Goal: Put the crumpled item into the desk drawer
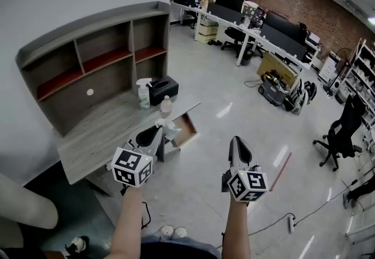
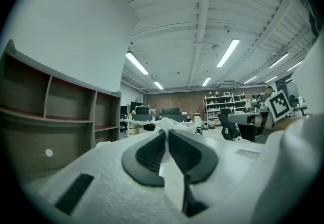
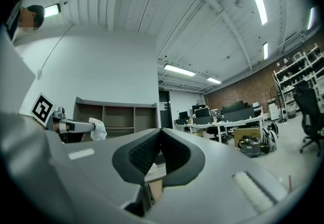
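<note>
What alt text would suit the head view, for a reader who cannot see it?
The left gripper holds a crumpled white item in its fingers, by the open wooden drawer of a grey wood-grain desk. The right gripper, fingers shut and empty, hangs beside it.

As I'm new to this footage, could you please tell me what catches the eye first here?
The left claw pinches a white crumpled wad close by the open drawer of the grey desk. The right claw is shut and empty, out over the floor.
</note>
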`<control>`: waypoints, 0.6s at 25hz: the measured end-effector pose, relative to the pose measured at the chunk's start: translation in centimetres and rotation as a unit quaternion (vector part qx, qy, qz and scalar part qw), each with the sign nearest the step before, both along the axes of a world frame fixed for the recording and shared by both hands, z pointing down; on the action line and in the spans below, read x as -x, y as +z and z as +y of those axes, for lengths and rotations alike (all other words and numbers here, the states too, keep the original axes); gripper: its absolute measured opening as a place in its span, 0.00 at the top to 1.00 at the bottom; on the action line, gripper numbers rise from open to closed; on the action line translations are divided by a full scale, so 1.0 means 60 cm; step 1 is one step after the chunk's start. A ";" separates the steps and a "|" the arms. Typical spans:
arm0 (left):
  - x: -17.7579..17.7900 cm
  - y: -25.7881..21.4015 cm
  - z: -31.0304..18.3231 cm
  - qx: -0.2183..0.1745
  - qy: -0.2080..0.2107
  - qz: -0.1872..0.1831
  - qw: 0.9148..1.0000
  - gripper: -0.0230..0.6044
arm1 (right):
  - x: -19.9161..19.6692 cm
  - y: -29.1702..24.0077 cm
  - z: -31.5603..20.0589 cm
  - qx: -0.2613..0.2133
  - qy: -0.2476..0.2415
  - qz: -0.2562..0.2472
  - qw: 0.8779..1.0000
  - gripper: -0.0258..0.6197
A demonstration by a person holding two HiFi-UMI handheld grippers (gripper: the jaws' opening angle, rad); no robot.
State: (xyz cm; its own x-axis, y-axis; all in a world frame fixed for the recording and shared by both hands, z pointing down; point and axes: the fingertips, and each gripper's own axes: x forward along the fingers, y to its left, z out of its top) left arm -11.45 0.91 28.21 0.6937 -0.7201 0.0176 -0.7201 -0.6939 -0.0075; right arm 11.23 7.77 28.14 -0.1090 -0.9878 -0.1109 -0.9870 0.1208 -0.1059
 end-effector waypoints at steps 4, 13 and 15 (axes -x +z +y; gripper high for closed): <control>0.012 -0.005 -0.015 -0.003 0.001 0.005 1.000 0.93 | 0.005 -0.005 -0.012 -0.003 0.006 -0.001 1.000 0.94; 0.023 0.024 -0.061 0.009 0.006 0.009 1.000 0.93 | 0.011 0.009 -0.044 0.001 0.015 0.004 1.000 0.94; 0.023 0.035 -0.079 0.015 0.003 0.007 1.000 0.93 | 0.003 0.014 -0.063 0.001 0.015 -0.003 1.000 0.94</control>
